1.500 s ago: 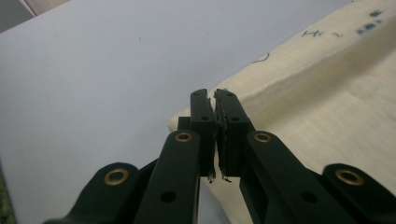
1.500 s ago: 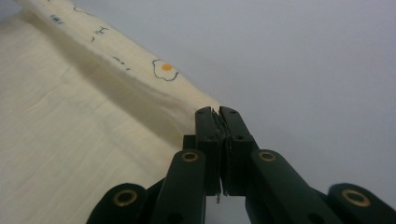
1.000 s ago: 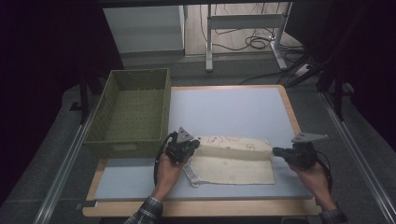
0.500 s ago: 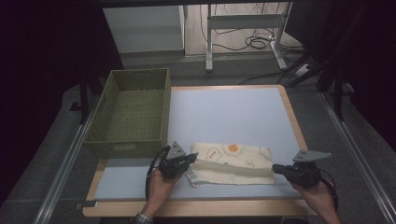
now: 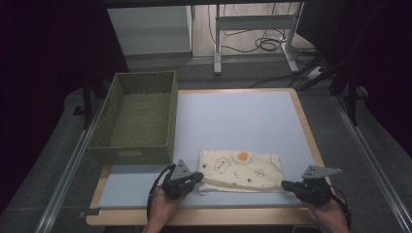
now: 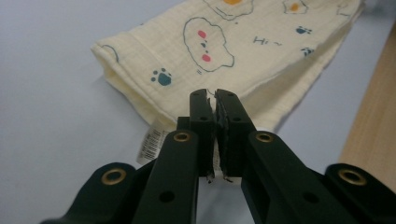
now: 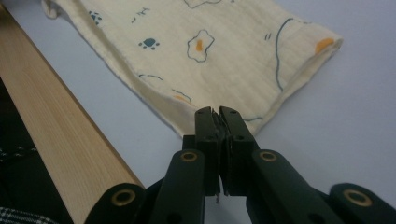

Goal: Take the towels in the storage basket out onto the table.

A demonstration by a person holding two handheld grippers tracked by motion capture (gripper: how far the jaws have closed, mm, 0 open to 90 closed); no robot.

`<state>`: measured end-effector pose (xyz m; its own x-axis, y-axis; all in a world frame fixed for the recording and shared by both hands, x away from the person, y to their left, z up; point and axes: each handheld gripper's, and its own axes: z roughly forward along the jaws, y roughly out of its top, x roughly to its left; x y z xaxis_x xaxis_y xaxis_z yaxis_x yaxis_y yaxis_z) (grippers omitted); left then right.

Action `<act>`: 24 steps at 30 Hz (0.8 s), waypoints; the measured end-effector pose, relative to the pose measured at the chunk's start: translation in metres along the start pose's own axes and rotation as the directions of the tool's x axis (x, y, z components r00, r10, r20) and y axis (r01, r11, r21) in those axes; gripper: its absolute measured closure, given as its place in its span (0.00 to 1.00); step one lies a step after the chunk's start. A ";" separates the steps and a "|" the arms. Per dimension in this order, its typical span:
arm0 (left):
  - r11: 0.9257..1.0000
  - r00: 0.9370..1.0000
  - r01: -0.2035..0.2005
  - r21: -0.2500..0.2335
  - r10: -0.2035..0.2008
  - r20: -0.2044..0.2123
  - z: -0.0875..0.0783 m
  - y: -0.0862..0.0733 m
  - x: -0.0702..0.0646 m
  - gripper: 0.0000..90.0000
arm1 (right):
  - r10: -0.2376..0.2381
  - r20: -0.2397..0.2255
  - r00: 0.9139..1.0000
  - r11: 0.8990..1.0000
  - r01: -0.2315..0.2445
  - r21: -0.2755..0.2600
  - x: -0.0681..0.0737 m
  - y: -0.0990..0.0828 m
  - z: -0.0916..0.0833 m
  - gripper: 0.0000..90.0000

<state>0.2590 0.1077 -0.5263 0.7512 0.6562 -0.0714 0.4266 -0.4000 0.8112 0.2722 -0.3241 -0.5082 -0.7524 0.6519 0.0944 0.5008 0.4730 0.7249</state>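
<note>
A cream cloth [image 5: 241, 171] printed with clouds, paw marks and fried eggs lies folded flat near the front edge of the pale blue counter [image 5: 233, 116], just right of a green woven basket [image 5: 137, 118] standing at the counter's left side; the left claw [image 5: 198, 177] sits at the cloth's near left corner, its jaws pressed together, and in the left gripper view [image 6: 215, 100] they pinch the cloth's edge, with a barcode label [image 6: 149, 142] peeping out beside them; the right claw [image 5: 285, 185] sits at the near right corner, its jaws likewise pressed together, and the right gripper view [image 7: 215, 113] shows them nipping the cloth's corner tip; the counter's wooden rim [image 7: 56, 140] runs along beside that corner; a hand holds each claw from the near side.
</note>
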 end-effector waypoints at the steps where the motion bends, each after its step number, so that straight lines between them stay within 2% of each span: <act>1: 1.000 1.000 0.001 -0.003 -0.001 0.002 -0.001 -0.001 -0.001 0.95 | 0.002 -0.001 1.000 1.000 -0.002 0.003 0.000 -0.001 0.000 0.96; 5: 1.000 0.999 0.009 0.009 -0.009 0.046 -0.003 -0.007 -0.004 0.93 | 0.013 -0.008 1.000 1.000 -0.013 0.007 0.001 -0.006 0.001 0.96; 9: 1.000 0.998 0.015 0.015 -0.016 0.058 -0.008 -0.008 -0.005 0.71 | 0.023 -0.017 1.000 1.000 -0.023 0.005 0.001 -0.007 -0.005 0.88; 12: 1.000 0.999 0.021 0.007 -0.021 0.044 -0.013 -0.005 -0.002 0.59 | 0.014 0.000 1.000 1.000 -0.014 0.002 0.000 -0.005 -0.012 0.83; 17: 1.000 1.000 0.028 0.007 -0.028 0.006 -0.013 0.007 0.007 0.52 | 0.019 0.027 0.999 1.000 -0.018 -0.011 -0.009 0.001 -0.019 0.80; 20: 0.999 0.999 0.034 0.017 -0.033 -0.019 -0.006 0.013 0.012 0.50 | 0.020 0.045 0.999 1.000 -0.019 -0.015 -0.017 0.008 -0.014 0.80; 24: 0.999 0.998 0.046 0.024 -0.045 -0.041 0.006 0.020 0.017 0.44 | 0.021 0.070 0.997 0.999 -0.019 -0.034 -0.033 0.025 0.001 0.81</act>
<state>0.2831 0.1070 -0.5148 0.7100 0.6992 -0.0836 0.4723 -0.3848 0.7930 0.3097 -0.3328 -0.4943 -0.7098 0.7017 0.0618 0.5000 0.4401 0.7459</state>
